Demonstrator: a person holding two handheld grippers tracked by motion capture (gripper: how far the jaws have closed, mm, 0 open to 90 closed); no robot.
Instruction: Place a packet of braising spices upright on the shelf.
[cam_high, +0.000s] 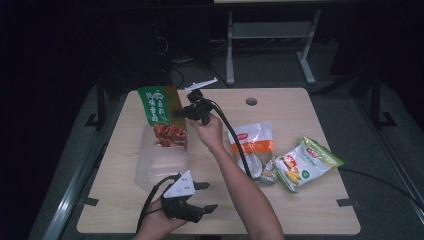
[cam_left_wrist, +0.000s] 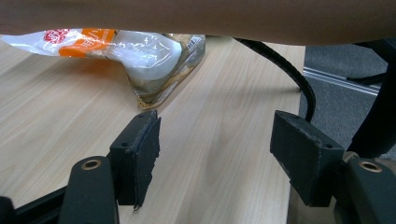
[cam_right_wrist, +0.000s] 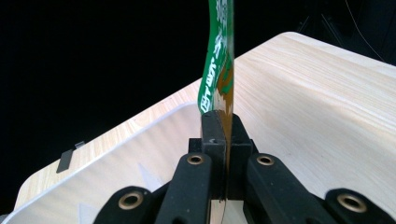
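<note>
High view: the right hand-held gripper (cam_high: 186, 113) pinches the green packet (cam_high: 161, 112) by its edge above the clear bin (cam_high: 159, 165). Left gripper view: the left hand-held gripper (cam_left_wrist: 215, 154) hangs open over the desk (cam_left_wrist: 56, 121) (nothing between its jaws). Right gripper view: the grip is thin, so the packet could slip and miss the bin.

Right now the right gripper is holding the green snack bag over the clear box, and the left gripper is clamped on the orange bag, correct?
Not quite. The left gripper stands open over bare table, short of the orange bag, as the left gripper view shows. The right gripper does hold the green snack bag over the clear box.
</note>
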